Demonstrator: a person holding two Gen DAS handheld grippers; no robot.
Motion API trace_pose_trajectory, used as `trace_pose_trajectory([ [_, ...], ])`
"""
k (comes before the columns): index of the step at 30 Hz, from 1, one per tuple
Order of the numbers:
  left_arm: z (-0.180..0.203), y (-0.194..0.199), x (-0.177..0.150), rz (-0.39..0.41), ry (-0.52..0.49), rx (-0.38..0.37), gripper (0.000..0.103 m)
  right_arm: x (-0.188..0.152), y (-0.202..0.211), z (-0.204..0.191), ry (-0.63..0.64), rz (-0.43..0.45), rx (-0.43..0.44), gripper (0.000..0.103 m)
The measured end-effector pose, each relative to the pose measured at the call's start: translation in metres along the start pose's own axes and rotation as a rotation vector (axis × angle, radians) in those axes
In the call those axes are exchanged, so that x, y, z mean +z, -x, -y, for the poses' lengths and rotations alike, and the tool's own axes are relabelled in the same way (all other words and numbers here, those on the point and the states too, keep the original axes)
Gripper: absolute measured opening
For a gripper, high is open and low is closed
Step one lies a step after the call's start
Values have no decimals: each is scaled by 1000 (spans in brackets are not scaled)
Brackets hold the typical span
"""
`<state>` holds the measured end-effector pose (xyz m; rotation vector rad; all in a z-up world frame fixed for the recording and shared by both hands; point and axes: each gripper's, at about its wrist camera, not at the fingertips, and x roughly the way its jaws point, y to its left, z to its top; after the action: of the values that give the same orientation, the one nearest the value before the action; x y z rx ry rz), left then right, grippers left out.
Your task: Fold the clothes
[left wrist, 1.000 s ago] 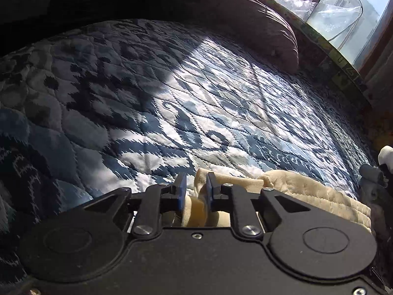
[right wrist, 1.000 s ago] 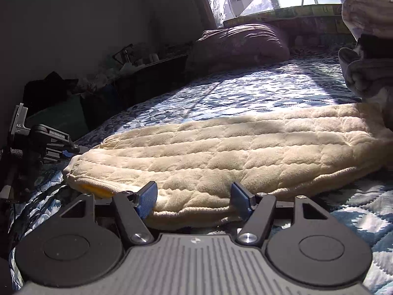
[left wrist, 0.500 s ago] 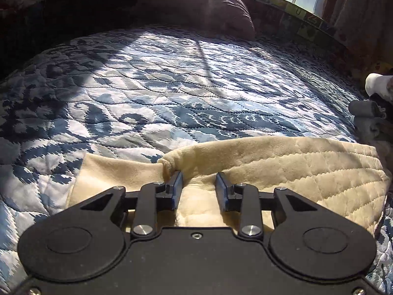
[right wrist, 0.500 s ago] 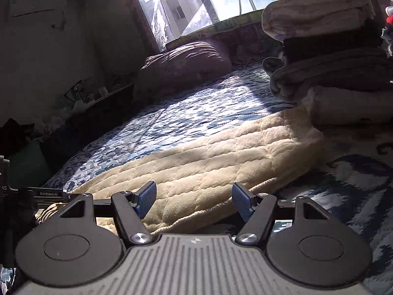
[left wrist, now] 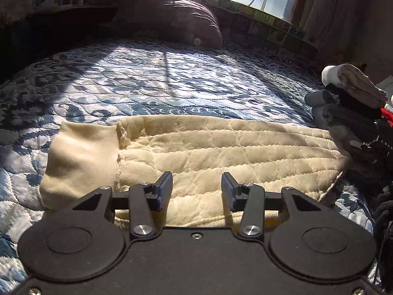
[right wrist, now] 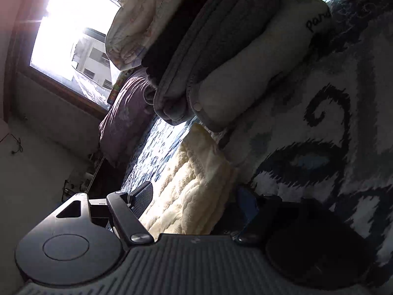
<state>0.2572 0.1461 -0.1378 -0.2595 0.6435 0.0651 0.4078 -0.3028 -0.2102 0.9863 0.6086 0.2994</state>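
Hovering wide-jawed and empty, the left gripper (left wrist: 196, 191) and right gripper (right wrist: 196, 209) flank the cream garment (left wrist: 208, 152), folded long, still unstacked beside the finished pile (right wrist: 208, 49).

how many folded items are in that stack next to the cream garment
4 show in the stack, top to bottom: pale printed, black, grey, cream with lettering. More may be hidden. The cream garment lies beside it.

A cream quilted garment (left wrist: 221, 152) lies flat and folded into a long band on the bed, straight ahead of the open left tongs (left wrist: 196, 191), its smooth lining showing at the left end. Its right end lies between the open right tongs (right wrist: 194, 204).
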Motion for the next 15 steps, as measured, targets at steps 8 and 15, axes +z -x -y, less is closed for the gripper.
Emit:
trace_pose_trajectory([
  [8,-1,-1,-8,22,35,-4,46,9,-24,11,-84,5,-4,39],
  [15,-9,41,-13,114,279,0,48,6,-26,6,-94,-5,-51,17],
])
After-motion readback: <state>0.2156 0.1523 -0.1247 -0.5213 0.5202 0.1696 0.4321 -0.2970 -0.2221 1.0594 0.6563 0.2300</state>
